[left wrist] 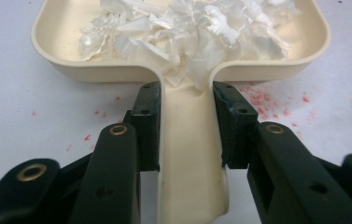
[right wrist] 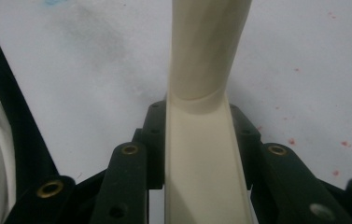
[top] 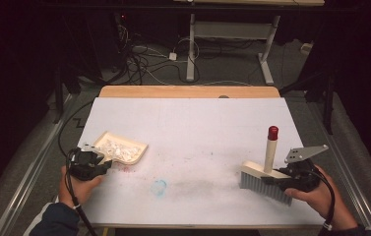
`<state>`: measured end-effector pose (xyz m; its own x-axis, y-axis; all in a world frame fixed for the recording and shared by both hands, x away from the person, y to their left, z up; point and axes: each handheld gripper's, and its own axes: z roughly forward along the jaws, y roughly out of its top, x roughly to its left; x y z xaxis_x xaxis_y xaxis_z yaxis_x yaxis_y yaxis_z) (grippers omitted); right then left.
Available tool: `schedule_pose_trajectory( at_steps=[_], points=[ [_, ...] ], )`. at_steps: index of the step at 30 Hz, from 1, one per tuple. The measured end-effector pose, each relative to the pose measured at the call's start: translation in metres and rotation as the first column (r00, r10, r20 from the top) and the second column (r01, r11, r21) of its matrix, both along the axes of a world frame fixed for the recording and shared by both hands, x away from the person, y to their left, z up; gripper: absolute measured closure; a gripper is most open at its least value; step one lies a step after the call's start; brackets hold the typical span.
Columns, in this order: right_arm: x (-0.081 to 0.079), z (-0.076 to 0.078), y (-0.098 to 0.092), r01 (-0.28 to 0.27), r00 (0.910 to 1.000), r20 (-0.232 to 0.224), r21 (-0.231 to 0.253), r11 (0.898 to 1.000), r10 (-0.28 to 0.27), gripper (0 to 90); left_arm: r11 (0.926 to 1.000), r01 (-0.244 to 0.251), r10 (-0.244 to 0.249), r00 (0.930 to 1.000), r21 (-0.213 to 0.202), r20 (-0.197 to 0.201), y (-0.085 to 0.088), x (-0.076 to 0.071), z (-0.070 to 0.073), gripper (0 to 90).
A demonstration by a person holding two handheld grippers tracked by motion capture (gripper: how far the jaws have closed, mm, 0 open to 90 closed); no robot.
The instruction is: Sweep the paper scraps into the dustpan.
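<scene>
A cream dustpan [top: 133,147] lies flat on the white tabletop at the left, with white paper scraps [top: 116,147] piled in it. My left gripper [top: 104,166] is shut on its handle. In the left gripper view the handle [left wrist: 185,154] runs between both jaws of the left gripper [left wrist: 185,126], and the scraps [left wrist: 187,28] fill the pan [left wrist: 61,60] ahead. At the right, my right gripper [top: 274,178] is shut on a cream brush [top: 252,170] with grey bristles [top: 262,186] and a red-capped handle [top: 273,133]. In the right gripper view the brush body [right wrist: 204,158] sits clamped in the right gripper [right wrist: 204,140].
A blue smudge [top: 159,187] and a grey smear mark the tabletop [top: 198,128] in the middle front. Red specks [left wrist: 267,100] dot the surface near the dustpan. A wooden strip [top: 188,91] edges the far side. Cables and desk legs stand on the floor beyond.
</scene>
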<state>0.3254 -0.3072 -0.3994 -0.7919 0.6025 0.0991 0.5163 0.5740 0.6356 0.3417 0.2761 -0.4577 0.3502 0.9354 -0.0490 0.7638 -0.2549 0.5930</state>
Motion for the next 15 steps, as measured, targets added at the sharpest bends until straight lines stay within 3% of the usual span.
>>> schedule_pose_trajectory(
  at_steps=[7,12,15],
  points=[
    [0.027,-0.004,0.004,-0.026,0.9995,-0.016,-0.018,1.0,0.026,66.1,0.9996,-0.027,0.027,0.9996,-0.002,0.007,-0.005,0.007,-0.003,63.4],
    [0.046,-0.005,0.003,-0.018,0.9992,-0.036,-0.003,1.0,0.018,63.5,0.9981,-0.057,0.057,0.9983,-0.022,0.009,-0.012,0.012,-0.004,63.3],
    [0.056,-0.007,0.002,-0.01,0.9988,-0.049,0.007,1.0,0.01,63.2,0.9986,-0.049,0.049,0.9988,-0.02,-0.004,-0.017,0.012,-0.006,63.0]
  ],
)
